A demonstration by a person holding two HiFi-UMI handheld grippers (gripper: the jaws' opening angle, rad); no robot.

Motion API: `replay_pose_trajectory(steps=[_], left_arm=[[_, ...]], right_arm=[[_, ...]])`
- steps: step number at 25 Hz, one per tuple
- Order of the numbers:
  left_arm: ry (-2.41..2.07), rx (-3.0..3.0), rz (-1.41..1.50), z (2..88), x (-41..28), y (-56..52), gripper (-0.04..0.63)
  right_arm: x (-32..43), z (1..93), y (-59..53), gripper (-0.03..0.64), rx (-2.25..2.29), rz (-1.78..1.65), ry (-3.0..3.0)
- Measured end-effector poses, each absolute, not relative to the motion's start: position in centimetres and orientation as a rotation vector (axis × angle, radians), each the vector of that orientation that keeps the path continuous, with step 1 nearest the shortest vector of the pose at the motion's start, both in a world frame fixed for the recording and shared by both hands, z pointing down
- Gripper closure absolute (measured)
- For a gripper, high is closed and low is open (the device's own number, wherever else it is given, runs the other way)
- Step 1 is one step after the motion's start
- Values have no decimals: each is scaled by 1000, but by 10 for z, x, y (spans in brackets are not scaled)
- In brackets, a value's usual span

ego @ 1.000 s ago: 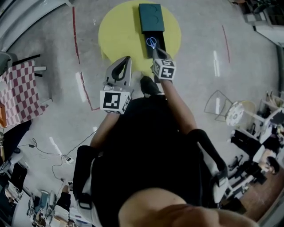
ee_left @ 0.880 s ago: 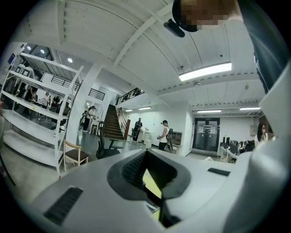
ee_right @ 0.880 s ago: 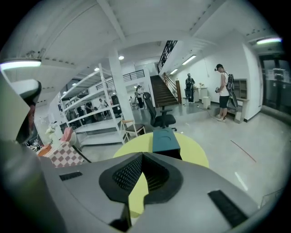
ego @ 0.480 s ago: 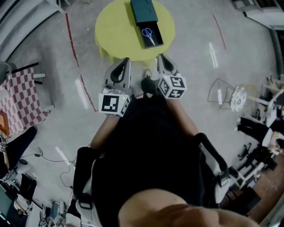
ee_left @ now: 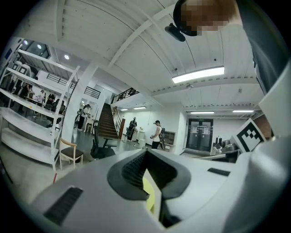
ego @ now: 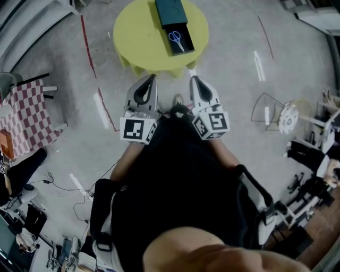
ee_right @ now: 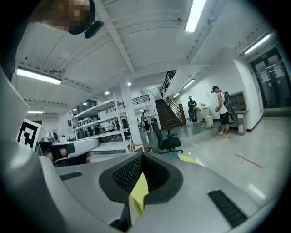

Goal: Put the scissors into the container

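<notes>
1. Floor (ego: 239,79): grey and polished. It fills the head view.
2. Person (ego: 175,175): dark clothing, standing at centre frame. Both forearms extend toward 12 o'clock.
3. Table (ego: 138,37): round and yellow, at 12 o'clock from the person and apart from both grippers.
4. Checked cloth (ego: 21,114): red and white, at 9 o'clock near the frame edge.
5. Container (ego: 171,10): a dark teal box on the table top, on the 1 o'clock side of the table's centre. An open black section extends from its 6 o'clock end.
6. Left gripper (ego: 153,78): at 11 o'clock from the person's torso, tips pointing to 12 o'clock. The tips are short of the table's near edge. The left gripper view shows the jaws brought together at the tips with nothing between them. Only a sliver of yellow table shows through the moulded gap behind the tips.
7. Right gripper (ego: 193,79): at 1 o'clock from the torso, beside the left gripper and roughly parallel to it. The right gripper view shows the jaws closed tip to tip and empty, with the same yellow sliver behind them.
8. Scissors (ego: 175,38): blue-handled, lying flat inside the container's open black section. No gripper touches them.
</notes>
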State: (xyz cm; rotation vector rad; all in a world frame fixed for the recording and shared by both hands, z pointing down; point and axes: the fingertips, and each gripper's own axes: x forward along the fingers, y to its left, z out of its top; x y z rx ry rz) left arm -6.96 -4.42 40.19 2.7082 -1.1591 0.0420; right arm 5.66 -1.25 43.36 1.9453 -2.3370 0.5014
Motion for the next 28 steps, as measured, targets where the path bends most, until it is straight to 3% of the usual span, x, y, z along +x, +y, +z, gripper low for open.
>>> replay_pose_trajectory(steps=[28], left_arm=[[-1155,2711,79,407,-8,-31,603]], right_arm=[[104,440,-2,618,1891,512,-2371]])
